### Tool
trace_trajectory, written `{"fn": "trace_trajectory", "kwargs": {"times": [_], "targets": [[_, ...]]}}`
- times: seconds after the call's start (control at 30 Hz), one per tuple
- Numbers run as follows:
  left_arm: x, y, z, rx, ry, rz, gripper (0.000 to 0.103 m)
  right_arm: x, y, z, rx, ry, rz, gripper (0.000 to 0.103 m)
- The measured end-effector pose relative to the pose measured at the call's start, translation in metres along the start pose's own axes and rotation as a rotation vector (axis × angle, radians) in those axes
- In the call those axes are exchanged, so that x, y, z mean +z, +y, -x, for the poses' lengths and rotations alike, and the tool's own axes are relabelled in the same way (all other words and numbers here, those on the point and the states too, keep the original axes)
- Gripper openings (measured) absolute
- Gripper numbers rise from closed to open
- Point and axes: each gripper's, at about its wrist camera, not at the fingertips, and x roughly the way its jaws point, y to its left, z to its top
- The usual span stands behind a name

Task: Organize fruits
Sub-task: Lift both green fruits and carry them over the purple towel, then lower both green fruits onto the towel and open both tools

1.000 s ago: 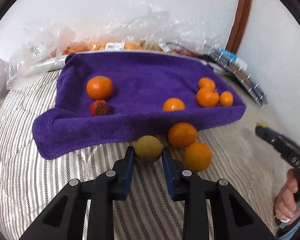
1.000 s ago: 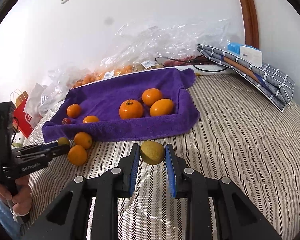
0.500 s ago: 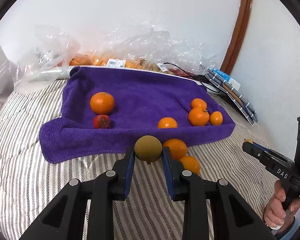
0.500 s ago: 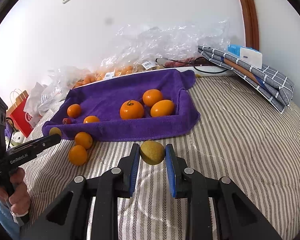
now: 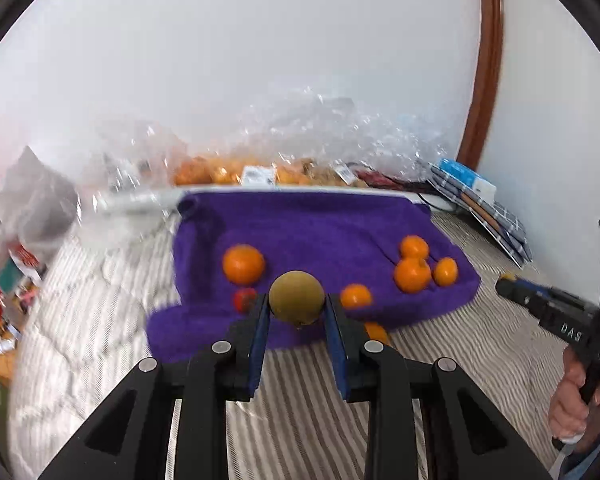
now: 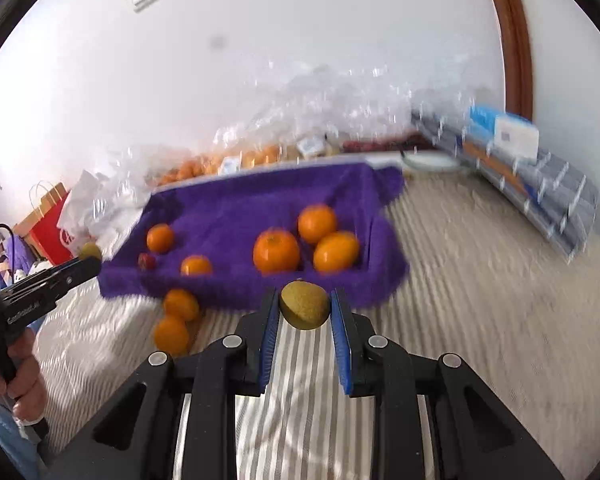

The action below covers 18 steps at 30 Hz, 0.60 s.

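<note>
My left gripper [image 5: 296, 312] is shut on a brown-green round fruit [image 5: 297, 297] and holds it in the air in front of the purple towel [image 5: 320, 224]. My right gripper [image 6: 305, 316] is shut on a second brown-green fruit [image 6: 304, 305], lifted near the towel's front edge [image 6: 236, 288]. Several oranges [image 6: 277, 250] and a small red fruit [image 6: 146, 261] lie on the towel. Two oranges [image 6: 172, 334] lie on the striped bedding in front of it. The left gripper also shows in the right wrist view [image 6: 86, 262].
Clear plastic bags of fruit [image 5: 260, 172] lie behind the towel against the wall. Folded checked cloth with a blue box [image 6: 516, 136] sits at the right. A red paper bag [image 6: 50, 224] stands at the left. Striped bedding [image 6: 480, 280] stretches to the right.
Both grippers have lifted their brown-green fruits off the bedding and risen. The left one has moved up so that its fruit now sits in front of the towel.
</note>
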Motion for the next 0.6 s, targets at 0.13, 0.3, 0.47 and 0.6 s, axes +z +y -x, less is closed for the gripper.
{"fn": "trace_trajectory", "kwargs": {"times": [0.13,0.3,0.47,0.6], "targets": [[0.028,0.007,-0.006,0.011,-0.024,0.031,0.027,0.037,0.002,-0.007,0.005,-0.035,0.027,0.026],[0.047,0.011,-0.042,0.010,-0.019,0.080,0.027,0.069,-0.001,-0.035,-0.005,-0.042,0.039,0.026],[0.047,0.006,-0.088,0.018,0.034,0.094,0.027,0.084,-0.009,-0.070,-0.018,-0.009,0.027,0.026],[0.038,0.001,-0.109,0.006,0.061,0.098,0.027,0.086,-0.018,-0.098,-0.022,0.008,0.007,0.026]]}}
